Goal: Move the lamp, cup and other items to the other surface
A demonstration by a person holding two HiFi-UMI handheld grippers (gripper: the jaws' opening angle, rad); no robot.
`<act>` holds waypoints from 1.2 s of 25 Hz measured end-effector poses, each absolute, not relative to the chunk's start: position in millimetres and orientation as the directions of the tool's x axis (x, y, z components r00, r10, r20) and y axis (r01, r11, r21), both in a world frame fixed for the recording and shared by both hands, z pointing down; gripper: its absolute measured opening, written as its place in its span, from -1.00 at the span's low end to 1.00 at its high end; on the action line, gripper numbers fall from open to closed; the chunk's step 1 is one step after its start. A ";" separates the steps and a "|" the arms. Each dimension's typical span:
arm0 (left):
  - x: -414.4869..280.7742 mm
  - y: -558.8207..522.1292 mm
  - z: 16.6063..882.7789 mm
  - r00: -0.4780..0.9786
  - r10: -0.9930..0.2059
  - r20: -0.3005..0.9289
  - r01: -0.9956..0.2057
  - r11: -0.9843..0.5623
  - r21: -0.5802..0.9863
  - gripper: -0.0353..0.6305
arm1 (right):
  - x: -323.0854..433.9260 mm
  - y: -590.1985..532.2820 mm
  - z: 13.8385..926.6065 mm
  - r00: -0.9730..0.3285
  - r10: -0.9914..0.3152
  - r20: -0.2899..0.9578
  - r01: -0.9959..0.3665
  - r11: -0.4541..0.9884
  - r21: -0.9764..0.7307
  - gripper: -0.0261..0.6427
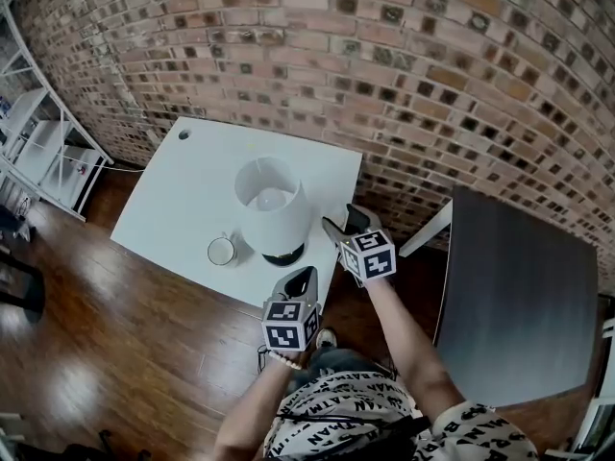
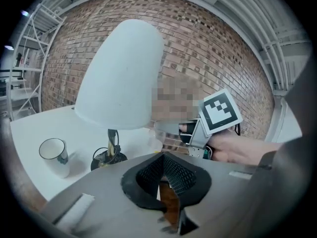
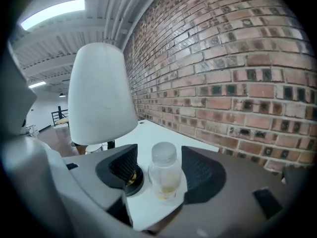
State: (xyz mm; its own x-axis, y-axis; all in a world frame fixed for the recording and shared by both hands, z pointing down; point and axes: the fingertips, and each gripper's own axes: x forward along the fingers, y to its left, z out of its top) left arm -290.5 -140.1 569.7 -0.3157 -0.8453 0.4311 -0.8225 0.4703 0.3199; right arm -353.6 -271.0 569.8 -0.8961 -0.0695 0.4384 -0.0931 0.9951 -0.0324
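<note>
A lamp (image 1: pixel 273 207) with a white shade and a black base stands near the front of the white table (image 1: pixel 173 200). Left of it stands a white cup (image 1: pixel 222 251). My right gripper (image 1: pixel 338 221) is at the table's right corner. In the right gripper view it (image 3: pixel 161 165) is open around a small clear capped bottle (image 3: pixel 164 175) that stands on the table, and the pads do not press on it. My left gripper (image 1: pixel 306 275) hovers off the table's front edge, shut and empty (image 2: pixel 163 158), facing the lamp (image 2: pixel 121 73) and the cup (image 2: pixel 54 155).
A dark grey table (image 1: pixel 519 296) stands to the right, across a gap of wood floor. A brick wall (image 1: pixel 404 75) runs behind both tables. White shelving (image 1: pixel 38 152) stands at the far left. A person's torso is at the bottom.
</note>
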 end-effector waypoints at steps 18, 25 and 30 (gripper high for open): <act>-303.1 -149.9 567.8 -0.292 -0.855 0.429 -0.838 0.445 0.316 -0.89 | -368.0 -278.5 571.7 -0.876 -0.067 0.478 -0.081 0.997 -0.008 -0.27; -284.2 -124.9 549.0 -0.225 -0.882 0.414 -0.876 0.369 0.311 -0.89 | -328.6 -267.6 547.3 -0.865 -0.157 0.476 -0.175 0.985 0.007 -0.27; -273.0 -101.1 533.2 -0.191 -0.900 0.392 -0.898 0.321 0.300 -0.89 | -299.5 -237.4 530.0 -0.862 -0.210 0.462 -0.227 0.974 0.020 -0.28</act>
State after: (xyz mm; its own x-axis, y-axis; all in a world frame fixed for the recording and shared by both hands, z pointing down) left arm -273.0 -101.1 533.2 -0.1906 -0.8998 0.3924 -0.8982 0.3211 0.3001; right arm -299.5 -237.4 530.0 -0.8618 -0.2102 0.4617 -0.2271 0.9737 0.0196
